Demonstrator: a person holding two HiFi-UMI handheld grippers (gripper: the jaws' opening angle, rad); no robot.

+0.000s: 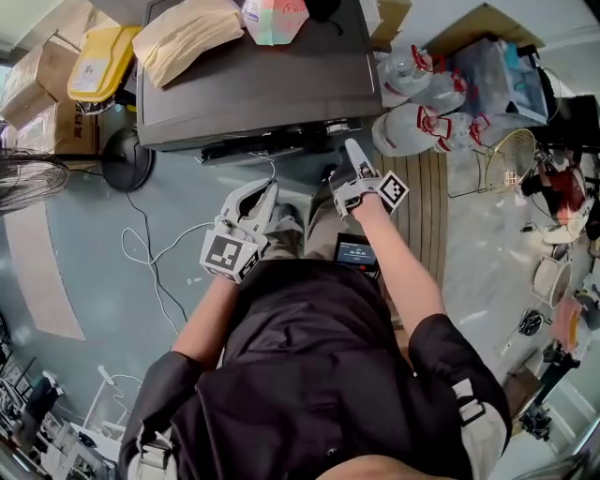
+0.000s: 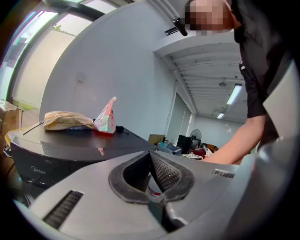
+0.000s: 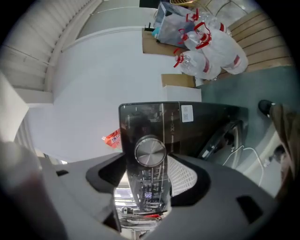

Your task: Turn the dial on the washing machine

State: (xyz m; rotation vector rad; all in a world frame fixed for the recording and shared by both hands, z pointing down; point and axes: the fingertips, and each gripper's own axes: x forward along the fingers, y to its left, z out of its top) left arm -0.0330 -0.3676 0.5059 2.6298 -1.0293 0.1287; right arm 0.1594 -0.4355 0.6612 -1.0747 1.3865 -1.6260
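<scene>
The dark grey washing machine (image 1: 262, 89) stands in front of me, and in the head view its dial is not visible. In the right gripper view, which is rolled onto its side, the round silver dial (image 3: 150, 151) sits on the glossy black control panel (image 3: 140, 119). My right gripper (image 3: 146, 171) is open, and the dial shows in the gap between the jaws, some way ahead and untouched. In the head view the right gripper (image 1: 356, 167) points at the machine's front edge. My left gripper (image 1: 261, 202) hangs lower left. Its pads (image 2: 164, 171) meet at the tips with nothing between them.
A beige bag (image 1: 187, 37) and a pink patterned packet (image 1: 274, 19) lie on the machine's lid. Large water bottles (image 1: 422, 122) stand at the right by a wooden board (image 1: 427, 216). Cardboard boxes (image 1: 42, 84) and a yellow bin (image 1: 98, 61) are at the left. A white cable (image 1: 150, 262) runs across the floor.
</scene>
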